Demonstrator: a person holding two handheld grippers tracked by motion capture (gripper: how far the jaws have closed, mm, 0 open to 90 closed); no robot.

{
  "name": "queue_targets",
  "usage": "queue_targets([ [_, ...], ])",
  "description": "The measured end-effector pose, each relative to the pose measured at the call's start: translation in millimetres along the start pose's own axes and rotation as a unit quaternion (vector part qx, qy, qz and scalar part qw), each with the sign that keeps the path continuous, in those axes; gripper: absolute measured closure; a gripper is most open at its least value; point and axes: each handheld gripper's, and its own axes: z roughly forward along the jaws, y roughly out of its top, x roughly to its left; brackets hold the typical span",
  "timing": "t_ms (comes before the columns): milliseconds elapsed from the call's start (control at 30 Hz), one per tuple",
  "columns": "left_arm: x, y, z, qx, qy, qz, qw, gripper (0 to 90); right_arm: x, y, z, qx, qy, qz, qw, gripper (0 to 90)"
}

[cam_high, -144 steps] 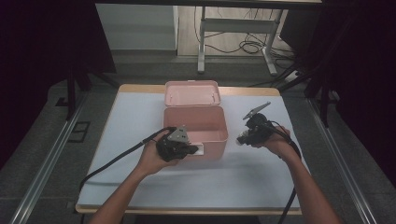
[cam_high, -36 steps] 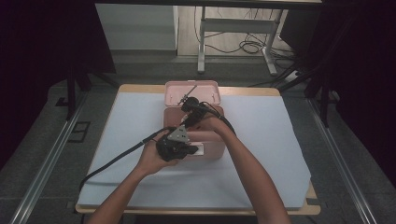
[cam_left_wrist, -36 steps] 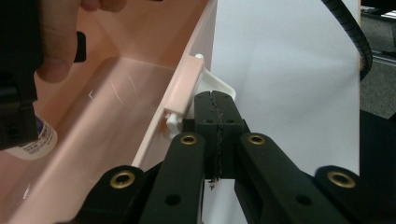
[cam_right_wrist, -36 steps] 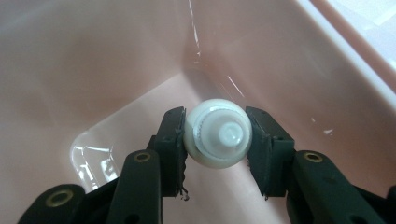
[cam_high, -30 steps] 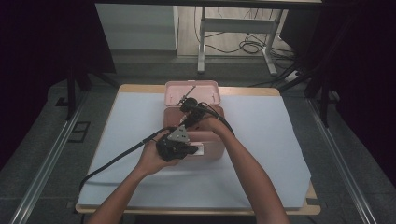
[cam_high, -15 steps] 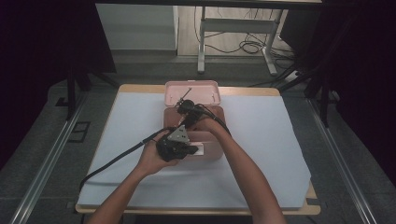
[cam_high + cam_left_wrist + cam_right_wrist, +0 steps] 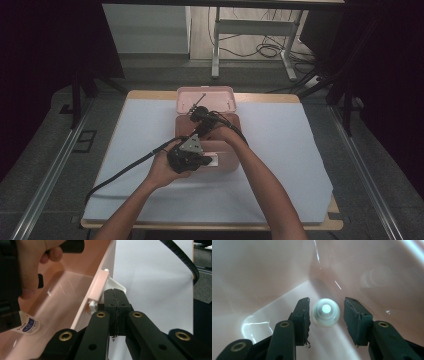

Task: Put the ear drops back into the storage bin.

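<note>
The pink box [image 7: 262,272] is made of smooth, shiny plastic. The round white cap [image 7: 325,312] looks glossy. The table cover [image 7: 280,150] looks matt, like paper.

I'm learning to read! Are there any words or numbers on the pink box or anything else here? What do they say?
Sticker inside the pink box: white with a dark blue patch and tiny print, too small and blurred to read.
Pale label on the box's front, seen from the high view: too small to read.
White round cap between the right tongs: no writing visible.
Nothing else carries readable words or numbers.
</note>
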Motion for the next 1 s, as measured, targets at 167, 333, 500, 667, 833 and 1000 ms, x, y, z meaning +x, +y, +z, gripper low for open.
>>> queue_targets([
  [167, 0.4, 0.2, -0.1, 0.001, 0.000, 0.001, 1.0000, 90.0, -0.2, -2.0, -13.2, -0.007, 0.000, -0.001, 1.0000, 55.0],
  [333, 0.0, 0.1, 0.2, -0.001, 0.000, 0.000, 1.0000, 90.0, -0.9, -5.8, -26.2, -0.022, 0.000, 0.004, 0.9998, 54.0],
  [500, 0.0, 0.1, 0.4, -0.003, -0.001, -0.003, 1.0000, 90.0, -1.9, -11.3, -38.0, -0.033, -0.001, 0.009, 0.9994, 52.8],
  [667, -0.3, 0.0, 0.4, -0.003, 0.000, -0.003, 1.0000, 90.0, -2.7, -17.5, -49.7, -0.046, -0.001, 0.017, 0.9988, 51.1],
  [833, -0.6, 0.0, 0.5, -0.003, 0.000, -0.005, 1.0000, 90.0, -3.2, -24.5, -61.8, -0.061, -0.005, 0.022, 0.9979, 50.3],
  [1000, -0.5, 0.1, 0.5, -0.003, 0.001, -0.004, 1.0000, 90.0, -3.7, -31.8, -74.3, -0.073, -0.013, 0.028, 0.9969, 50.1],
])
